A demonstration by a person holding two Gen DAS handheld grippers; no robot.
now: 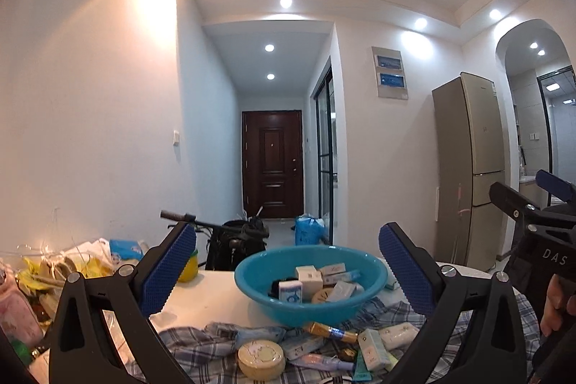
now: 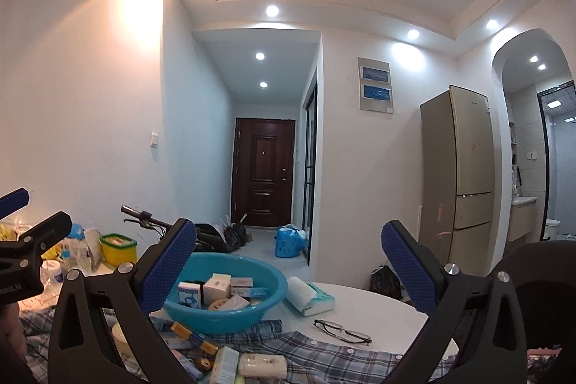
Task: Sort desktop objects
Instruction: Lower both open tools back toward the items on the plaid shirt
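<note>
The printing on the small boxes inside the blue basin is too small to read, and the basin's near rim hides the lower parts of them. A round cream tin and a green tube on the plaid cloth run close to or past the left wrist view's bottom edge, and the black gripper frames cover the cloth on both sides. In the right wrist view, the left finger pad hides part of the basin, and the folded glasses are too small to show lens detail.
</note>
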